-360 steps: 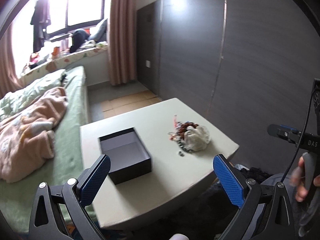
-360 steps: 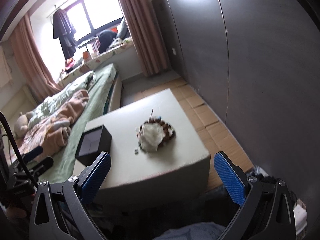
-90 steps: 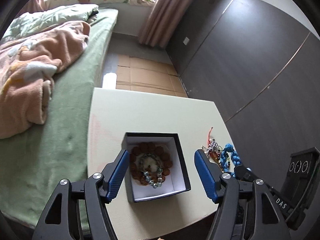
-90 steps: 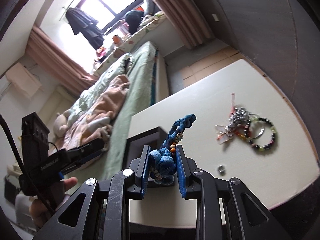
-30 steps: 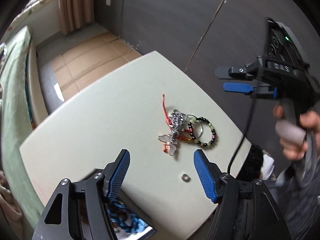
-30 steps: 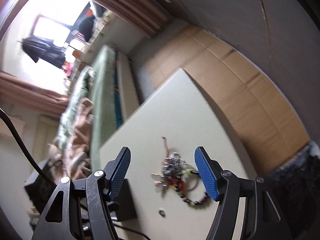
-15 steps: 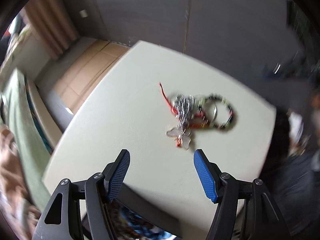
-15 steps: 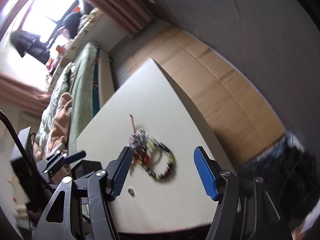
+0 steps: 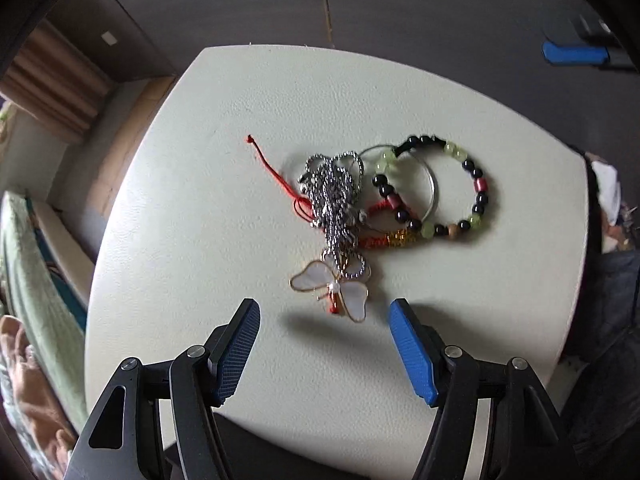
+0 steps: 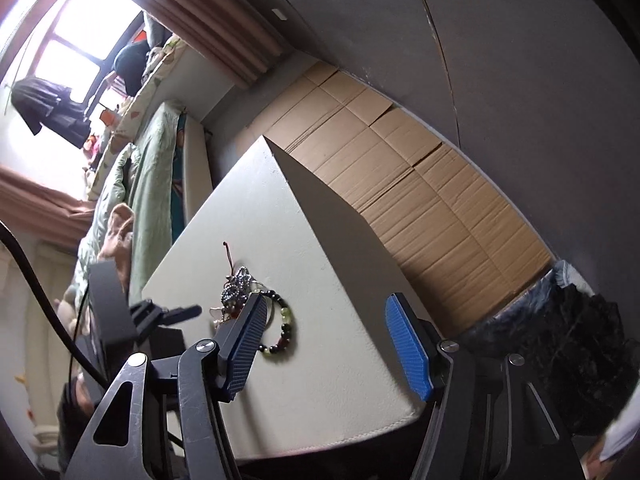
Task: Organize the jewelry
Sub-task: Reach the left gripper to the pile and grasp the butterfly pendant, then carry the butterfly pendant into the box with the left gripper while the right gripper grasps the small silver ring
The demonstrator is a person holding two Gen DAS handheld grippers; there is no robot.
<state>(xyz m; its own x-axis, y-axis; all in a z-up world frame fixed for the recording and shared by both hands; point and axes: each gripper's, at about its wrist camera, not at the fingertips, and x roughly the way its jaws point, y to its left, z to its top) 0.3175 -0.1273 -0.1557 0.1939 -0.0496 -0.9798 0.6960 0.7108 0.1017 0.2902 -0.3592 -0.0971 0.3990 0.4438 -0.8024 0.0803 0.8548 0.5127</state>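
Four pieces on the worktop [image 9: 192, 248]: a ball chain [image 9: 334, 196] with a butterfly pendant [image 9: 332, 288], a red cord [image 9: 266, 160], a thin metal ring [image 9: 433, 188] and a beaded bracelet [image 9: 478, 196]. They lie in one small heap, touching and partly crossing each other.
Left gripper [image 9: 323, 308]: the jaws are spread wide with nothing between the pads. They point steeply down at the worktop.
Right gripper [image 10: 326, 300]: the jaws are also spread and empty, and below them I see only bare worktop.
Where the heap lies, left wrist view: the pendant is at 12 o'clock, just ahead of the jaws and about centred between them. The chain goes on from it toward 12 o'clock, the bracelet is at 1 o'clock, and the free end of the cord is at 11 o'clock.
Where the heap lies, right wrist view: it is at 10 o'clock, partly hidden behind the left finger. The bracelet [image 10: 286, 320] is just beside that finger.
Long axis: the chain with its pendant runs on the 6-to-12 line, so it crosses the closing line of the left jaws squarely.
Nearer hand: I judge it is the left one, because it is already lined up over the pendant.
Next move, my judgement: I would lower the left jaws and pinch at the pendant or the low chain.
Risk: the cord and the ring are tangled with the chain, so they may come up together.
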